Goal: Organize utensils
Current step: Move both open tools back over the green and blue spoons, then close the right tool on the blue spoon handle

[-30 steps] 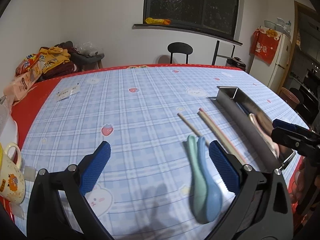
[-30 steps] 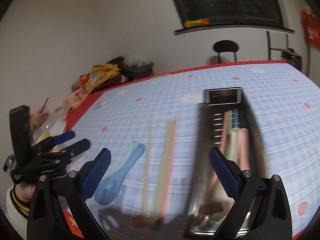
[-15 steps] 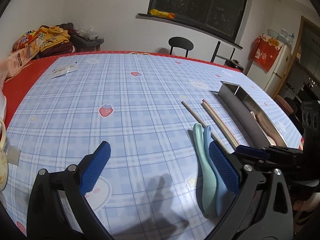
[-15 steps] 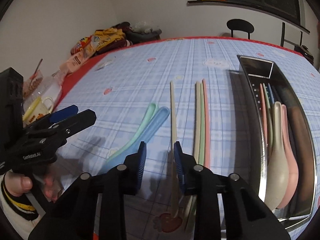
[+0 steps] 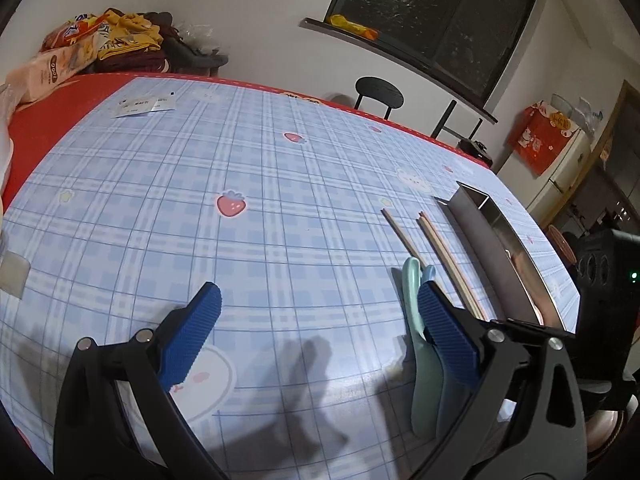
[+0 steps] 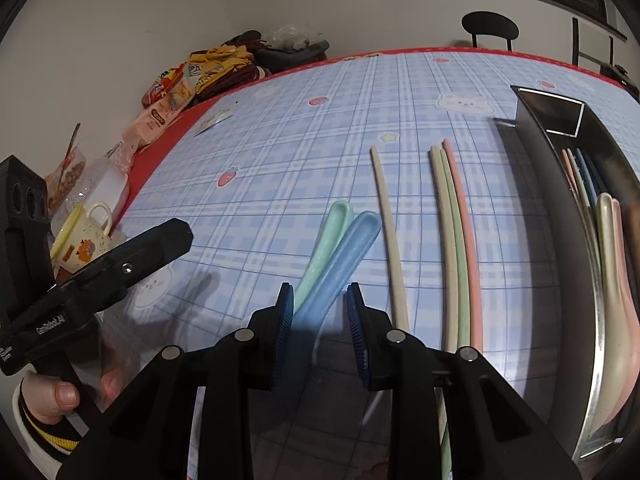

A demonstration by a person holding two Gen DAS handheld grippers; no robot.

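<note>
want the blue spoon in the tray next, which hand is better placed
Right. The right gripper is narrowed around the blue spoon handle. The left gripper is wide open, with nothing between its pads.

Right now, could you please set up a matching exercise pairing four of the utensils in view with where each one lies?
Things:
1. pale pink ceramic spoon
2. light blue ceramic spoon
3. lone cream chopstick
4. salmon pink chopstick

Places:
A. on the cloth, alone
B. inside the long steel tray
C. handle between the right claw pads
D. beside two other chopsticks, nearest the tray

Pairs: 1-B, 2-C, 3-A, 4-D
</note>
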